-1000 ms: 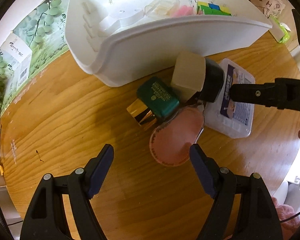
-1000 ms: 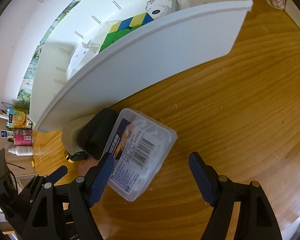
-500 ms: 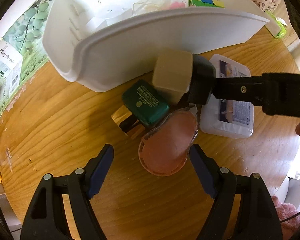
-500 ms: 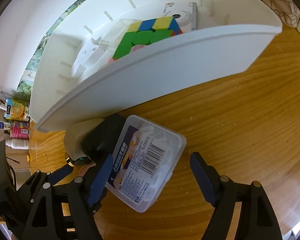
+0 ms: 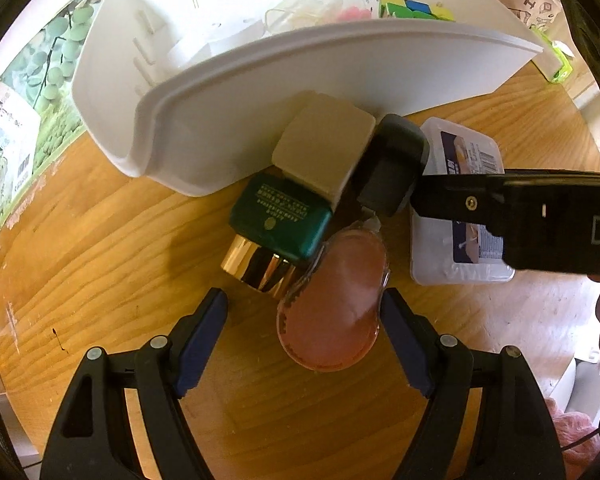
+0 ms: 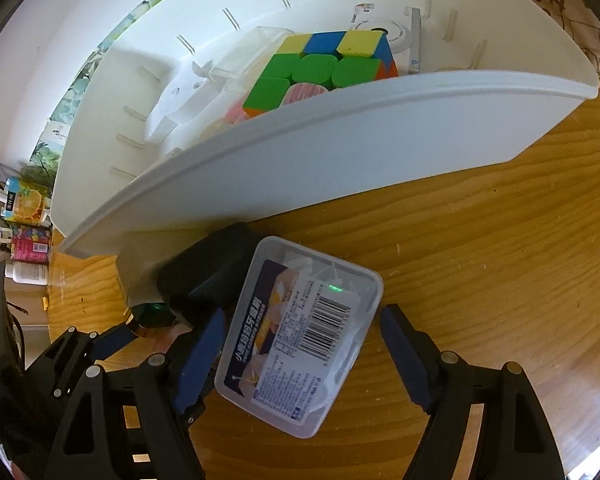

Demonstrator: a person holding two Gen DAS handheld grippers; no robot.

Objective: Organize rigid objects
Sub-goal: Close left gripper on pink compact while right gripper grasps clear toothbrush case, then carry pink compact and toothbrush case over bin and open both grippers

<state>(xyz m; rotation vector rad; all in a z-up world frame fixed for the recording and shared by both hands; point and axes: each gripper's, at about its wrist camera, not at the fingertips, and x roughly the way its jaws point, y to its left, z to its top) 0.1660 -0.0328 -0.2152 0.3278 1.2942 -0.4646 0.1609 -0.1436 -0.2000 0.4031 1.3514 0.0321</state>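
Both grippers have advanced: left gripper wide around the pink case; right gripper wide, straddling the clear box. Grasps appear imminent.

Home: wooden table, toiletry bottles

Wooden table carries white bin, clear box.

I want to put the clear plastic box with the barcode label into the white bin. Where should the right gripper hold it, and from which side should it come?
Grip the clear plastic box across its two long side walls, coming from above at its near end. It lies flat on the table, and the open right gripper already straddles it. The left finger must slip between the box and the black object beside it.
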